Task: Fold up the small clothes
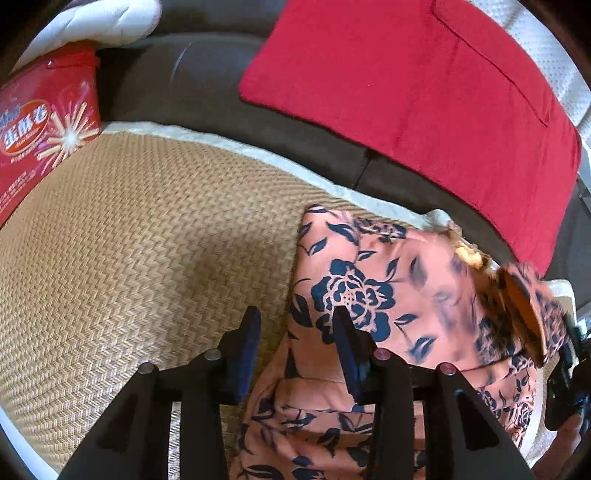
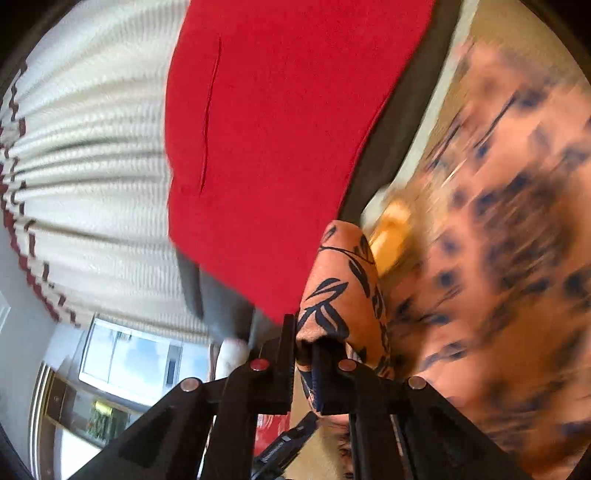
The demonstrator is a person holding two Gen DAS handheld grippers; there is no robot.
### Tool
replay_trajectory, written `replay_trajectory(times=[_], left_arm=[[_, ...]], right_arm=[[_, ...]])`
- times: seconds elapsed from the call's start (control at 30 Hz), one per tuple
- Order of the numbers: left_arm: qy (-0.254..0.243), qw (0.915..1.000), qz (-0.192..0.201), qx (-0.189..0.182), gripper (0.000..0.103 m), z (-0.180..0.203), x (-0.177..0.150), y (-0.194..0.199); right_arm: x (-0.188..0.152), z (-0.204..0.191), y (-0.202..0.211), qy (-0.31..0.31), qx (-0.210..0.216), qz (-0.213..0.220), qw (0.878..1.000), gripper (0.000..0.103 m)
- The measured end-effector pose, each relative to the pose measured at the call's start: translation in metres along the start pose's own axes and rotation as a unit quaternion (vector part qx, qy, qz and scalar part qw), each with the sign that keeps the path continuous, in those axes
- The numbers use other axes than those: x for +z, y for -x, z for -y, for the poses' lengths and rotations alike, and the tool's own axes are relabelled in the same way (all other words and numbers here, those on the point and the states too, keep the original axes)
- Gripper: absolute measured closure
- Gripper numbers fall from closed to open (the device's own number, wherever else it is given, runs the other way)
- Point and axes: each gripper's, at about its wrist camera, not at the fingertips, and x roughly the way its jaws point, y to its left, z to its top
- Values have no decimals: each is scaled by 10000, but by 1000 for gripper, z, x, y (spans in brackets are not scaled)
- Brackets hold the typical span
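Note:
A small salmon-pink garment with dark blue flowers [image 1: 369, 295] lies on a woven straw mat [image 1: 129, 240]. My left gripper [image 1: 295, 317] is open and empty, low over the garment's left edge, one finger above the mat and one above the cloth. My right gripper [image 2: 304, 336] is shut on a fold of the garment [image 2: 340, 288] and holds it lifted off the mat. The rest of the cloth [image 2: 498, 240] is blurred in the right wrist view. The right gripper also shows at the right edge of the left wrist view [image 1: 565, 373].
A red cushion [image 1: 424, 92] lies on the dark grey sofa [image 1: 184, 74] behind the mat. A red snack box [image 1: 40, 122] stands at the mat's far left. A white pillow [image 1: 103, 22] sits behind it. A white knitted throw [image 2: 92, 166] and a window [image 2: 140, 358] show on the right gripper's side.

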Motion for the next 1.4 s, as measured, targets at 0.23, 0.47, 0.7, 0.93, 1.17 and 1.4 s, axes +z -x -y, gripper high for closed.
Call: replay_trajectory(times=[0.23,0.47,0.7,0.93,1.17,1.4], left_arm=[[-1020,9943,-202,246,62,60,-22,-20],[-1137,9911,-498,473,62,74,-34,-37],[-1142,9909,-538,476,61,73,-36,-40],[-1110,9911,-619,395,62,71,-29,-48],[-1022,9928,-442,448,62,63,-20,-40],[-1204,9902,-362,608,62,68,-20,-41]], right_arm=[[38,73,49,-1825,-167,-662,9808,74],[28,-35,54,2006,-1945,-508,9588,13],[-37,-62,-13,3950,-2660,-710,8765,14],[-47,-27,-74,4182,-3502,-1222,8292,72],[10,-33,-3,3214,-3243,-187,8895,95],[78,40,62,965,-3152,240,9438,92]])
